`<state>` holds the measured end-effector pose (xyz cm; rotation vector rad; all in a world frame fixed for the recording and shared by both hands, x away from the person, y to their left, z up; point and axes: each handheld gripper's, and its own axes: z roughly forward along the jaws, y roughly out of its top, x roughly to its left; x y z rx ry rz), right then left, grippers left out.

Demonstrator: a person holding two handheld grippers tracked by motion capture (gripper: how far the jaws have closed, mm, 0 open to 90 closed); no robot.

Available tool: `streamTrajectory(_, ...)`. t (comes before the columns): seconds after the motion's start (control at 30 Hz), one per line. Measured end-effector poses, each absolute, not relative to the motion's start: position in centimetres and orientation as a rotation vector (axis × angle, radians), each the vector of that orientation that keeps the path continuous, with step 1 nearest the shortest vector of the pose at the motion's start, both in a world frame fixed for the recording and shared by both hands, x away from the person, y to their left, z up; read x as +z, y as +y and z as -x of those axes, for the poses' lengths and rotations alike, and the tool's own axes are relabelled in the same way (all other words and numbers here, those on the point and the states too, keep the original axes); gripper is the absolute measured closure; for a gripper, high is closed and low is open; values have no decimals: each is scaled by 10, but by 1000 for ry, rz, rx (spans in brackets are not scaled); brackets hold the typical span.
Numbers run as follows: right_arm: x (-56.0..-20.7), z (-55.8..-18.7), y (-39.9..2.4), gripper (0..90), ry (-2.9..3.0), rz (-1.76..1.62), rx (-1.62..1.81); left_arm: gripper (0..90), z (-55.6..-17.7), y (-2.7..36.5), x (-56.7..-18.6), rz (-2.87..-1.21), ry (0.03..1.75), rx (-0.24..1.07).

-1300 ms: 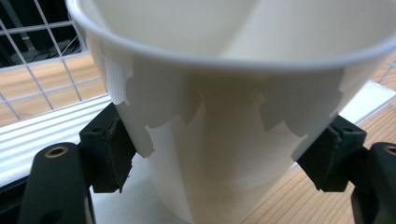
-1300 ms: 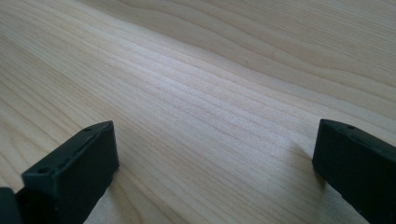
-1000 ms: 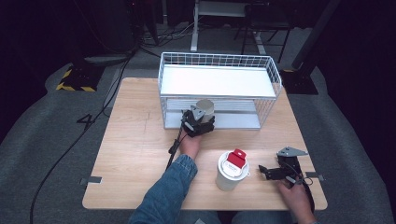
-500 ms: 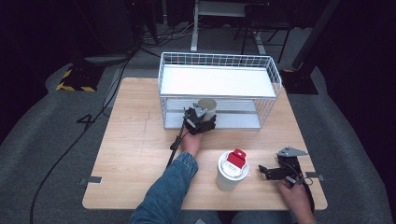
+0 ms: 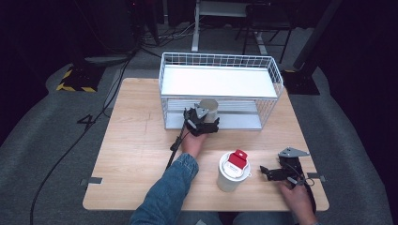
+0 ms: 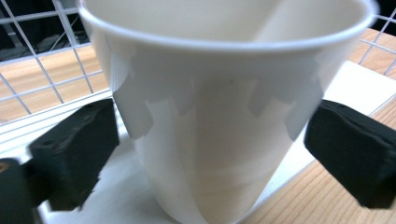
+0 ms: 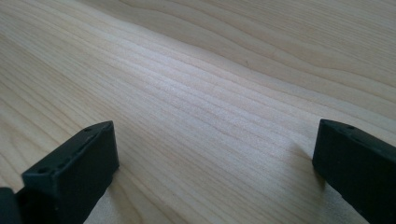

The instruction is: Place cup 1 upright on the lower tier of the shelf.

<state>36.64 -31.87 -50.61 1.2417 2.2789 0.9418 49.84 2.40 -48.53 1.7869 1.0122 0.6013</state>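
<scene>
1. Left claw (image 5: 205, 118): reaches forward from a hand in a denim sleeve and points at the open front of a wire rack (image 5: 272, 82).
2. Same claw, left gripper view (image 6: 210, 154): stands spread wide, jaws just now opening, one black jaw on each side of a white paper cup (image 6: 224, 116). Grips nothing; the pads sit close beside the cup wall without pressing on it.
3. Cup, high view (image 5: 209, 107): sits right between the left claw's jaws and straight ahead of its body, upright, mouth up. Rests on the white bottom board of the rack, near that board's front edge, under the rack's white upper shelf.
4. Behind the cup, as seen from the left claw: rack wires, with wooden worktop (image 6: 32, 79) showing through them.
5. Right claw (image 5: 265, 172): lies low over the worktop (image 5: 136, 150), well apart from the left claw and from the paper cup, held by a hand at the near edge, jaws pointing left in the high view.
6. Same claw, right gripper view (image 7: 215, 158): gapes wide and holds nothing, with bare wood grain between and beyond the jaws.
7. Just off the right claw's tips, on the side towards the left claw: stands a white tub (image 5: 230, 178) with a red piece on its lid, clear of both claws.
</scene>
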Motion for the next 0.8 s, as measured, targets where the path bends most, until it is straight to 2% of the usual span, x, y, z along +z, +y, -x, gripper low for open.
streamTrajectory(0.33, -506, -366, -319, 3, 2279, -1243, 943, 3, -482, 32, -473, -1794, 990, 574)
streamTrajectory(0.8, -506, -367, -319, 3, 2280, -1243, 945, 27, -446, 49, -447, -1775, 945, 551)
